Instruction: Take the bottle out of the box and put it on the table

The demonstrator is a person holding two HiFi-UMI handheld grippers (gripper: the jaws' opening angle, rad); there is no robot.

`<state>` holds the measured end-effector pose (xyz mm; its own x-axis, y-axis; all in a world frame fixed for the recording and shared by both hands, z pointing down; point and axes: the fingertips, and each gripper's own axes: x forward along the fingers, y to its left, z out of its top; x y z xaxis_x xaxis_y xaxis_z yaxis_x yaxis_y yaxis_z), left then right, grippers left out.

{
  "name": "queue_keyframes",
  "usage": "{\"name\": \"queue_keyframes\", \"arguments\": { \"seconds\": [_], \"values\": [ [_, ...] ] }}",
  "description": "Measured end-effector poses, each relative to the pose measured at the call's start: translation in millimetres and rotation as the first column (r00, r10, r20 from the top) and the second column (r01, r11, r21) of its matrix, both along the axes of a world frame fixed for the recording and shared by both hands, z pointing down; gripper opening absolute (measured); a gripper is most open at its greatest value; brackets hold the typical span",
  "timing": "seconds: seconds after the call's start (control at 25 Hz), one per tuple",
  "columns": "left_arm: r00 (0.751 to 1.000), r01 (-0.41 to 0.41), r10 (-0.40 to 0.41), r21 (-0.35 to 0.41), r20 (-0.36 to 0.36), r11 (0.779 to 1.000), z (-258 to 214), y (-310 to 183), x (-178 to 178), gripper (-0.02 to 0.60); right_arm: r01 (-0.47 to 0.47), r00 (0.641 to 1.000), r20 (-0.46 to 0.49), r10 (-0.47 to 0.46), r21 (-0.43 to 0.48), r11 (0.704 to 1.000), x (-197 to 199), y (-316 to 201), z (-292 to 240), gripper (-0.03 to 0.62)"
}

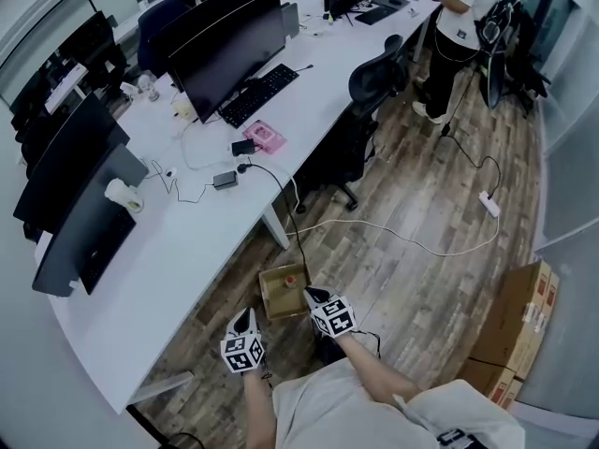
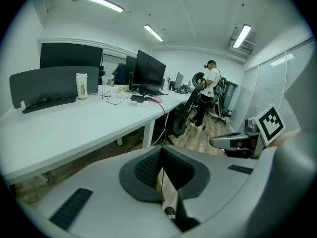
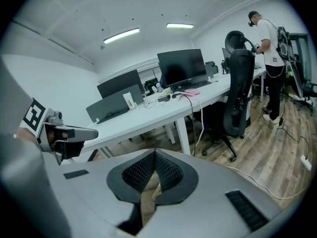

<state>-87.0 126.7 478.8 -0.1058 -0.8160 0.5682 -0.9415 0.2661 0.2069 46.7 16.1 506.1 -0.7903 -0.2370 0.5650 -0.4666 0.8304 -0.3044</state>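
The left gripper's (image 2: 162,155) jaws are pressed together with nothing between them. Left of the jaws runs a white table (image 2: 74,128) carrying monitors (image 2: 148,71). To their right is the right gripper (image 2: 219,142). Far beyond, a person (image 2: 213,83) stands.

L gripper (image 1: 245,316) & R gripper (image 1: 310,294) side by side, tilted down, fingers (image 2: 146,170) closed

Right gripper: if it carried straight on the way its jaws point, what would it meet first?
Most likely the cardboard box: the right gripper, jaws shut, points down at its near right corner. Depth is hard to judge.
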Motion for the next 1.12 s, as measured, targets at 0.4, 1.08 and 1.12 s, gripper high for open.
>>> {"name": "queue_keyframes", "arguments": {
  "seconds": [0.4, 1.08, 1.12],
  "values": [
    [1.0, 0.013, -0.013, -0.029, -0.001, 0.999, 3, -47, -32, 0.014, 0.143, 0.989, -0.041, -0.143, 0.003, 0.99, -34, -39, 3, 0.038],
    [0.985, -0.143, 0.14, -0.028, -0.097, 0.989, 45, -92, -29, 0.014, 0.007, 0.991, -0.134, -0.006, 0.005, 1.0, -8, -52, 26, 0.038],
    [0.983, -0.159, 0.155, -0.027, -0.095, 0.987, 45, -94, -29, 0.014, -0.002, 0.992, -0.123, 0.003, 0.006, 1.0, -9, -51, 23, 0.038]
  ]
}}
